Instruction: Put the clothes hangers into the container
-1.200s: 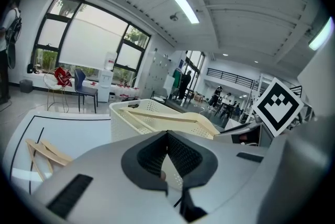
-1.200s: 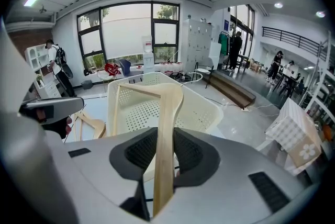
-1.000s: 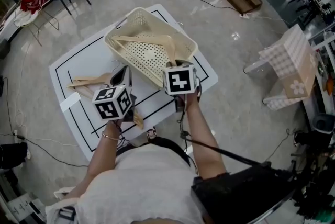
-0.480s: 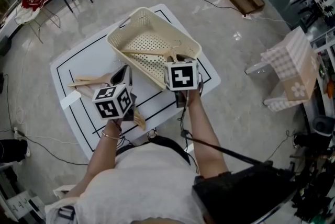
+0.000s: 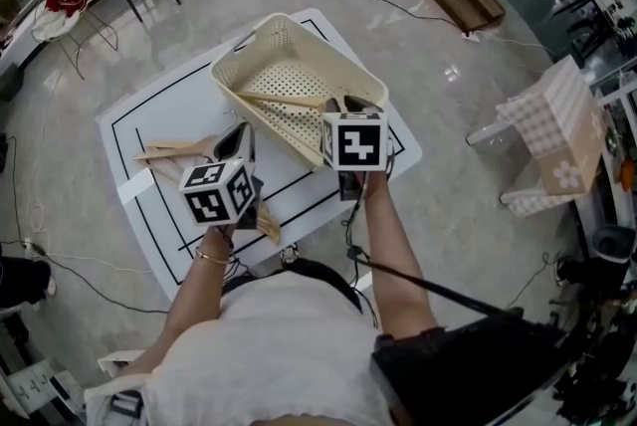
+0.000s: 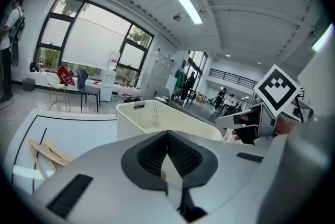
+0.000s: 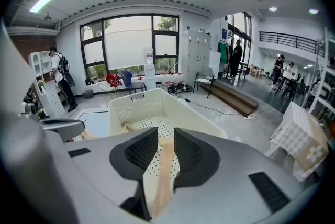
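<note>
In the head view the marker cube covers most of the right hand-held gripper (image 5: 345,106), and the hook of the hanger cannot be made out. The right gripper view shows the jaws pinching a wooden hanger (image 7: 163,176), whose arm runs forward into the basket (image 5: 249,44) at the far right corner of the bench (image 5: 149,115). The left hand-held gripper (image 6: 167,133) has its tips pressed together, and the pale sliver behind them is unclear. Spare hangers (image 5: 177,153) lie just beside it, near the bench's left edge.
</note>
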`<move>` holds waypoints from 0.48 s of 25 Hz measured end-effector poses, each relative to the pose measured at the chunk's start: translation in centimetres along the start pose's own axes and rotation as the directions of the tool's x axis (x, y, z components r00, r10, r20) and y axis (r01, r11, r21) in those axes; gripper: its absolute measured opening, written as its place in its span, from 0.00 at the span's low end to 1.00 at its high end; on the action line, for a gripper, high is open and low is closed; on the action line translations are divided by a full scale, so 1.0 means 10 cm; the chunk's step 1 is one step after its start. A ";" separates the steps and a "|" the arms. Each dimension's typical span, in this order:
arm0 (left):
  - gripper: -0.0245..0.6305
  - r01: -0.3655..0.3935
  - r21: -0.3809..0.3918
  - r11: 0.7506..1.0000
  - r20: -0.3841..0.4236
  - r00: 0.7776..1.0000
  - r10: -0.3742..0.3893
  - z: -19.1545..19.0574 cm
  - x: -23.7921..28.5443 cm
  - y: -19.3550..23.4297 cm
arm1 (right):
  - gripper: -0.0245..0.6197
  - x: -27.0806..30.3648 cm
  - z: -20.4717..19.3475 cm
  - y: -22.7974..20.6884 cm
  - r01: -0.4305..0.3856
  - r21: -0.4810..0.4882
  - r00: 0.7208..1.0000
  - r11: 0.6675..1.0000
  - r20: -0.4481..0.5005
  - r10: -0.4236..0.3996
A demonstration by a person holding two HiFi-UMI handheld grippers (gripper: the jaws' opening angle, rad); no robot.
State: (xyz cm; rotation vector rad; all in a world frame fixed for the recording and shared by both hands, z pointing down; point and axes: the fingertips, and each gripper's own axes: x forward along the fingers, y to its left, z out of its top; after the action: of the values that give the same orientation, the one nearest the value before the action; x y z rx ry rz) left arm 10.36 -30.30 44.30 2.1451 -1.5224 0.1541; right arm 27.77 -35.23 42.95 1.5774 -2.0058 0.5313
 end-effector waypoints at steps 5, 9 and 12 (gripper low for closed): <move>0.04 0.003 0.009 1.000 0.014 1.000 -0.003 0.03 -0.17 0.03 | 0.20 -0.15 0.07 0.15 -0.007 0.012 0.999 1.000 0.033 0.006; 0.04 -0.001 0.014 1.000 0.026 1.000 0.001 0.07 -0.31 0.07 | 0.20 -0.28 0.12 0.29 -0.016 0.008 0.998 1.000 0.060 0.016; 0.04 -0.001 0.018 1.000 0.036 0.999 0.001 0.10 -0.41 0.13 | 0.19 -0.36 0.18 0.40 -0.014 0.001 0.997 1.000 0.080 0.014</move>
State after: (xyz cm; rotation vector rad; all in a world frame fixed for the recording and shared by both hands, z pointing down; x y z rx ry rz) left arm 7.51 -27.57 42.34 2.1724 -1.5479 0.1314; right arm 24.27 -32.62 39.40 1.6094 -2.0772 0.4823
